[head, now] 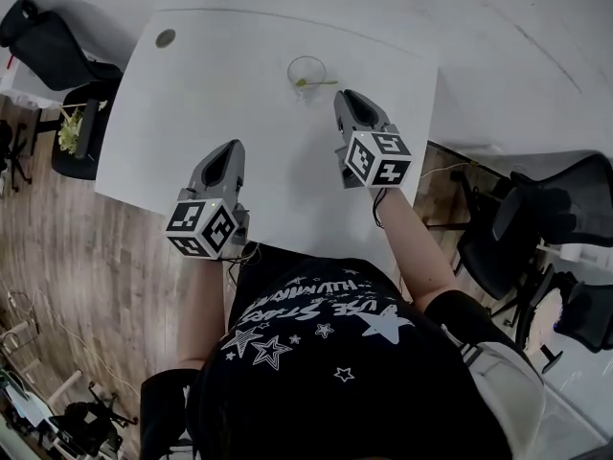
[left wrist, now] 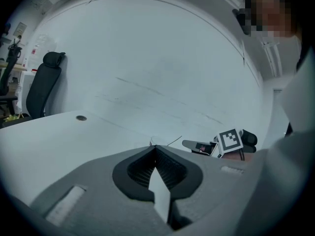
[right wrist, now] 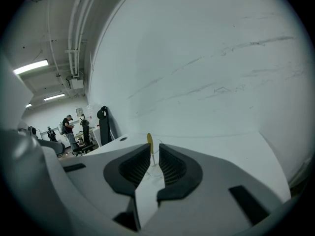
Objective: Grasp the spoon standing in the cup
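A clear glass cup point(head: 306, 72) stands near the far edge of the white table point(head: 220, 75), with a yellow-green spoon point(head: 313, 83) leaning in it. My right gripper point(head: 345, 97) hovers just right of and nearer than the cup, pointing at it. Its jaws stand a little apart and hold nothing. In the right gripper view the spoon point(right wrist: 149, 141) rises just beyond the gap between the jaws of the right gripper point(right wrist: 154, 150). My left gripper point(head: 233, 148) hangs over the table's near left, shut and empty, its tips point(left wrist: 155, 147) touching. Past them show the cup's rim point(left wrist: 158, 140) and the right gripper point(left wrist: 197, 144).
A round cable grommet point(head: 166, 38) sits at the table's far left corner. Black office chairs stand left point(head: 57, 51) and right point(head: 522, 228) of the table, on wooden floor. A white wall lies behind the table. People point(right wrist: 68, 127) stand far off.
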The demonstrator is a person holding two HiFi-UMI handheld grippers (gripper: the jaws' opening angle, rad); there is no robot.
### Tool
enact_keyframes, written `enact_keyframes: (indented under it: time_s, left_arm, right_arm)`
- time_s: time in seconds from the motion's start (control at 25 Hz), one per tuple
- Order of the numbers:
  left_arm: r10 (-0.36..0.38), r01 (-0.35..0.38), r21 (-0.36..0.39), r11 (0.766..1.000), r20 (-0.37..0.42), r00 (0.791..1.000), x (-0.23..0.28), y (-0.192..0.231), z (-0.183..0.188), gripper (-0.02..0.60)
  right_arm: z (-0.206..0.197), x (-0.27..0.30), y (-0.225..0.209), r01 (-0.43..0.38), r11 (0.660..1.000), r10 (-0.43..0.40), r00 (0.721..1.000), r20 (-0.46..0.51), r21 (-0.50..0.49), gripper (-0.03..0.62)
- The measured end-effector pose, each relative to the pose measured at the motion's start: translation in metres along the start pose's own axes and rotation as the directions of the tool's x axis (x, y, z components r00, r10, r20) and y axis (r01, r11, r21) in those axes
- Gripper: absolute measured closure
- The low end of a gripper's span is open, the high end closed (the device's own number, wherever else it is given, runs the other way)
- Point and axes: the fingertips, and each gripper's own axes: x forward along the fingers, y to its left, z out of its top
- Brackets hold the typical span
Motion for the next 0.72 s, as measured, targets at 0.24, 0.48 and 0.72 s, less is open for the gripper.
enact_keyframes:
  time_s: [0.24,0.48,0.72]
  left_arm:
    - [-0.024,0.023,-0.013,1.0,-0.021,1.0,0.009,0.01,-0.002,0.574]
    - [-0.039,0.038,-0.023,0.999,-0.025,0.999,0.017,0.016,-0.001,0.574]
    - [-0.046,0.045,-0.037,0.998,-0.014,0.999,0.019,0.017,-0.001,0.574]
  right_arm:
    - [-0.001,0.015,0.009,-0.018,0.999,0.018,1.0,-0.001,0.03,0.492]
    - [-0.003,0.025,0.012,-0.011,0.999,0.011,1.0,-0.011,0.05,0.465]
    - [-0.002,0.032,0.007,0.012,0.999,-0.011,1.0,-0.017,0.051,0.469]
